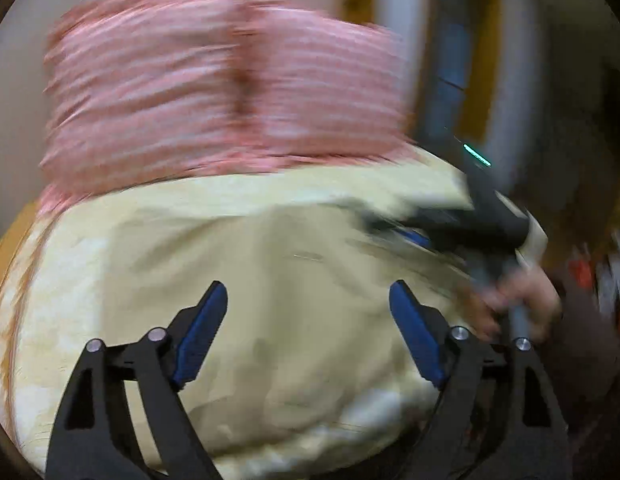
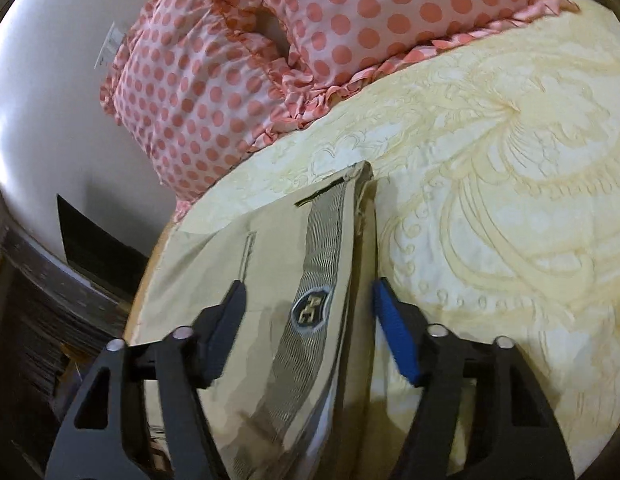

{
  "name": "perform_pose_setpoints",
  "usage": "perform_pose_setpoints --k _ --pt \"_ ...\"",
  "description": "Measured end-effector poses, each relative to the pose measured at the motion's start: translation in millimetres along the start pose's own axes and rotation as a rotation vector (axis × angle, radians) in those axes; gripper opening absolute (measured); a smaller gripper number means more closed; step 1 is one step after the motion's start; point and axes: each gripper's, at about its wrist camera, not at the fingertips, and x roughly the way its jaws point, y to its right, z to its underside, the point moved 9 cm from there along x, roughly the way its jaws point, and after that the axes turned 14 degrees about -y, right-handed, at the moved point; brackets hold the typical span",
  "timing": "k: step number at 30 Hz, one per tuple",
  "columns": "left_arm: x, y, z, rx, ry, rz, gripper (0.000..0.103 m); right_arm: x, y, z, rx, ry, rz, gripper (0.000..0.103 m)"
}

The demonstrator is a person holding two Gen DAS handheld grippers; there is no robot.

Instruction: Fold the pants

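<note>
The beige pants (image 2: 270,280) lie on a pale yellow patterned bedspread (image 2: 490,184). Their grey ribbed waistband (image 2: 310,304) with a dark badge runs between my right gripper's fingers. My right gripper (image 2: 308,300) is open, just above the waistband, holding nothing. In the blurred left wrist view, the pants (image 1: 278,280) spread below my left gripper (image 1: 308,300), which is open and empty. The right gripper (image 1: 450,224) and the hand holding it show at the right, over the pants' edge.
Pink polka-dot pillows (image 2: 270,52) with ruffled edges lie at the head of the bed; they also show in the left wrist view (image 1: 214,88). A white wall (image 2: 42,120) and dark furniture (image 2: 50,300) stand to the left of the bed.
</note>
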Motion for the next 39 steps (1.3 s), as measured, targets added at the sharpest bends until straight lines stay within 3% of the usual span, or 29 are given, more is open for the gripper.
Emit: perform_pose_setpoints --k 2,4,6,9,12,13,14,16,19,25,27,29,31,32,33,34,35,36,37,39 --pt "9.9 -65.7 -11.2 -0.161 -0.03 -0.022 0.081 4.8 -1.0 1.2 -0.029 -0.017 0.009 0.047" --pt "23.3 -120.3 -13.7 -0.306 -0.073 -0.007 0.076 4.4 -0.1 1.0 -0.046 -0.023 0.013 0.044" --pt "33.3 -150.5 -10.9 -0.394 -0.107 0.008 0.074 3.7 3.7 0.0 -0.029 -0.027 -0.014 0.044" --pt "57.6 -168.4 -11.3 -0.411 -0.18 0.05 0.074 4.6 3.4 -2.6 -0.033 -0.03 -0.011 0.044" --pt "76.9 -156.6 -5.4 -0.405 -0.248 0.168 0.07 5.4 1.1 -1.8 -0.052 -0.039 -0.004 0.041" --pt "84.9 -152.4 -3.0 -0.408 -0.272 0.212 0.054 5.9 0.0 -0.8 -0.062 -0.046 -0.011 0.024" --pt "89.5 -152.2 -1.7 -0.415 -0.28 0.221 0.047 5.8 -3.9 0.1 -0.076 -0.057 -0.045 0.019" --pt "91.2 -151.7 -3.4 -0.422 -0.279 0.251 0.01 3.1 -7.4 -1.8 -0.086 -0.056 -0.063 0.015" --pt "86.1 -148.1 -14.1 -0.383 -0.284 0.248 0.007 -2.4 -14.0 -11.8 -0.086 -0.048 -0.106 0.012" --pt "102.2 -147.9 -73.6 -0.312 -0.234 0.164 0.006 -5.7 -25.4 -65.7 -0.137 0.041 -0.046 0.01" --pt "116.5 -154.7 -94.7 -0.324 -0.196 0.126 0.007 -0.1 -20.5 -93.0 -0.128 0.09 -0.005 0.01" --pt "142.5 -164.5 -106.1 -0.356 -0.215 0.064 0.01 12.4 -7.1 -111.0 -0.11 0.102 0.068 0.012" --pt "152.7 -171.6 -104.1 -0.373 -0.251 0.003 0.027 27.7 9.8 -114.9 -0.086 0.048 0.198 0.022" --pt "146.2 -173.1 -102.7 -0.372 -0.234 -0.016 0.028 28.0 19.8 -111.3 -0.053 0.025 0.267 0.027" --pt "137.5 -174.1 -102.2 -0.364 -0.205 -0.036 0.031 20.5 21.4 -109.6 -0.049 0.046 0.28 0.027" --pt "120.6 -174.4 -101.8 -0.345 -0.153 -0.079 0.046 8.8 19.1 -107.5 -0.06 0.089 0.29 0.034" --pt "105.2 -172.1 -101.8 -0.329 -0.107 -0.099 0.054 -5.1 11.7 -103.9 -0.085 0.141 0.291 0.052" --pt "87.2 -164.0 -100.7 -0.322 -0.054 -0.074 0.063 -14.1 0.0 -98.7 -0.116 0.169 0.253 0.061" --pt "80.4 -155.4 -100.1 -0.316 -0.04 -0.035 0.063 -17.1 -12.2 -92.4 -0.145 0.17 0.197 0.07" --pt "75.5 -122.1 -94.6 -0.277 -0.053 0.111 0.067 -8.5 -34.8 -75.1 -0.182 0.1 0.067 0.071"
